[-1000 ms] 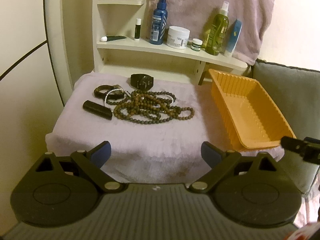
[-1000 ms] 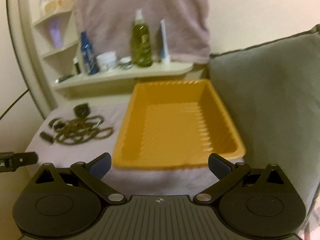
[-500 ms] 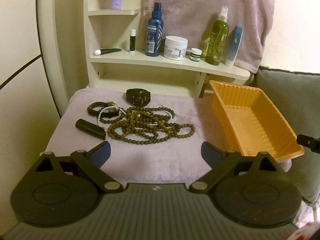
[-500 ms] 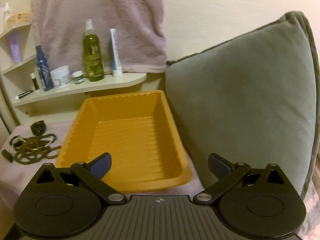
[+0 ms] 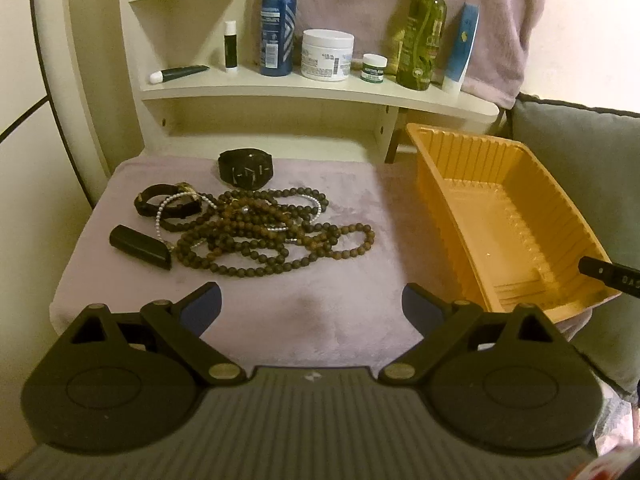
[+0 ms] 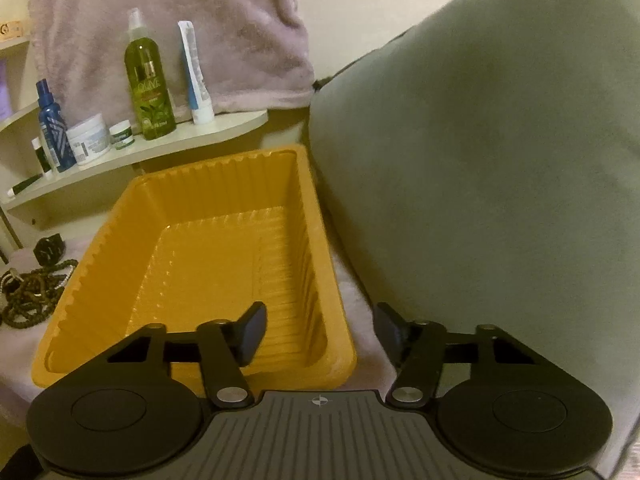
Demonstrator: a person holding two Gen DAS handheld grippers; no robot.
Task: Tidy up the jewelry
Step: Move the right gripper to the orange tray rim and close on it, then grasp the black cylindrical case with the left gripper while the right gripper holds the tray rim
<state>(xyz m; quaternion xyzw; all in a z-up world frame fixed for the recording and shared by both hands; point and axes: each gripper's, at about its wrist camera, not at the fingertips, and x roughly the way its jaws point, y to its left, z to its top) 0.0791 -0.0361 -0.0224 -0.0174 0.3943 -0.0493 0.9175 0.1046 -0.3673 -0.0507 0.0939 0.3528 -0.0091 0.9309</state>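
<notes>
Fingers (image 6: pixel 253 332) of right gripper (image 6: pixel 320 334) half-closed astride empty orange tray (image 6: pixel 120 216) rim, left gripper (image 5: pixel 312 308) spread

A tangle of brown bead necklaces (image 5: pixel 276 236) is spread on the lilac plush cloth, with a thin silvery bead strand (image 5: pixel 168 212) looped through its left part. A black watch (image 5: pixel 245 169) is set just behind the tangle, a dark strap bracelet (image 5: pixel 160 204) is curled at its left edge, and a small black oblong piece (image 5: pixel 140 247) is laid in front of that. An orange ribbed tray (image 5: pixel 452 208) is placed to the right, empty, well apart from the beads.
</notes>
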